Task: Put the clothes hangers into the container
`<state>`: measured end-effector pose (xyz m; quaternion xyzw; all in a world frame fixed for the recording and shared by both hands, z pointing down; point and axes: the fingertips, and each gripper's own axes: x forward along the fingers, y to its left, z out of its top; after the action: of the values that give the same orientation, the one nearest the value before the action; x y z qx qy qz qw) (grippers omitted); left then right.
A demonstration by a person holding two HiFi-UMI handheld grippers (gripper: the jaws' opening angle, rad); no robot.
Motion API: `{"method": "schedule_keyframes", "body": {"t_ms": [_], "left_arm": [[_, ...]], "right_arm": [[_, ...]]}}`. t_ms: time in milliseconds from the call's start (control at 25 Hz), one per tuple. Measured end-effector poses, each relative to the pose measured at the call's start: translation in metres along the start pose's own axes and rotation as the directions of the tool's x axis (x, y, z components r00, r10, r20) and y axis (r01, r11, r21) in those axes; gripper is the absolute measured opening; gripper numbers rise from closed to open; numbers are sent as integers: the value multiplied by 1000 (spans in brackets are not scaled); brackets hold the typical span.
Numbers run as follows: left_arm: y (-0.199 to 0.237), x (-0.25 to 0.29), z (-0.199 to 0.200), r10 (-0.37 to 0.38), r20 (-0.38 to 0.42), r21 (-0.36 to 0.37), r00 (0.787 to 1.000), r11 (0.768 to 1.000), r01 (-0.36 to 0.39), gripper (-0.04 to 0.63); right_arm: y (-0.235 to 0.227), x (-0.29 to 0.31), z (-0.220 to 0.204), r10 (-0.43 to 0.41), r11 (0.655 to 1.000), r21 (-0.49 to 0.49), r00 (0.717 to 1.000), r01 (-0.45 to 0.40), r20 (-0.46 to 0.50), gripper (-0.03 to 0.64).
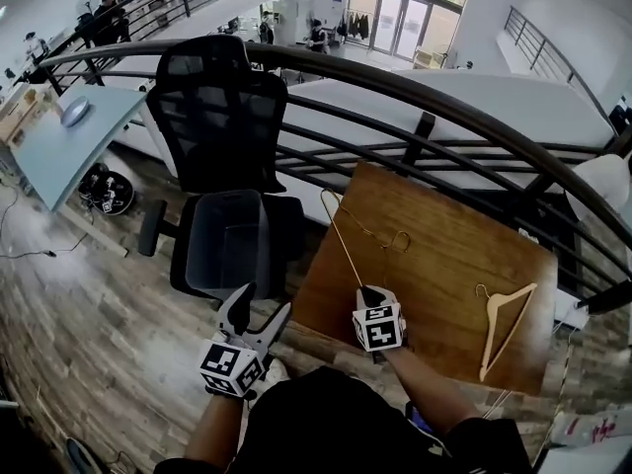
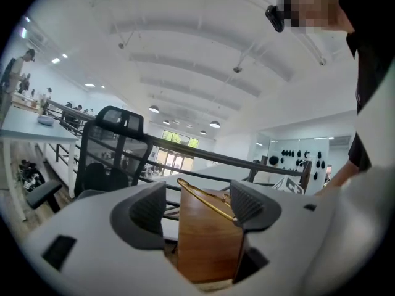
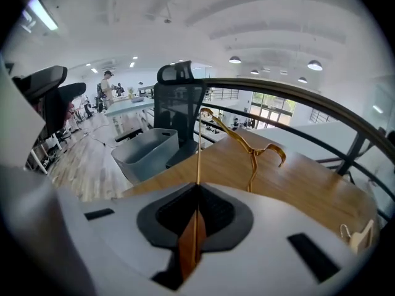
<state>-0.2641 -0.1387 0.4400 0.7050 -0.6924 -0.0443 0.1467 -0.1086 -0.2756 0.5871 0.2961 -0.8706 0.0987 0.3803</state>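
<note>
Head view: the right gripper (image 1: 371, 294) sits at the table's (image 1: 444, 255) near left edge, pinched on one thin bar of a gold hanger (image 1: 348, 235) that reaches out over the table's left part. A wooden hanger (image 1: 504, 324) lies flat on the table's right near part. The grey bin (image 1: 227, 240) rests on a chair (image 1: 212, 107) seat just off the table's left edge, and a railing (image 1: 395, 87) runs along the table's far side. The left gripper (image 1: 265, 302) hangs off the table's near left corner. Left gripper view: its fingers stand wide apart with nothing between them, only the table's end and the gold hanger beyond. Right gripper view: the pads are closed tight on the wire, the hook rising over the table. The gold hanger looks light, stiff and slick (thin metal tends to swivel in a pinch at one end), so a hold nearer the hook's neck would probably steady it. The wooden one looks heavier and less slippery, best taken at its neck. The chair's back beside the bin could catch a long swinging hanger.
</note>
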Motion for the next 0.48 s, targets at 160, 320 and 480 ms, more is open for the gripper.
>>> {"method": "schedule_keyframes", "body": {"t_ms": [160, 320, 480], "left_arm": [[36, -21, 0, 86, -15, 7, 996, 996, -86, 328], [73, -40, -7, 163, -43, 10, 986, 987, -163, 327], [109, -64, -11, 250, -84, 14, 965, 968, -249, 303]], "right_arm": [[35, 10, 25, 59, 997, -44, 998, -58, 25, 11], [76, 26, 46, 121, 988, -97, 992, -116, 38, 11], [122, 37, 69, 188, 975, -130, 981, -181, 47, 11]]}}
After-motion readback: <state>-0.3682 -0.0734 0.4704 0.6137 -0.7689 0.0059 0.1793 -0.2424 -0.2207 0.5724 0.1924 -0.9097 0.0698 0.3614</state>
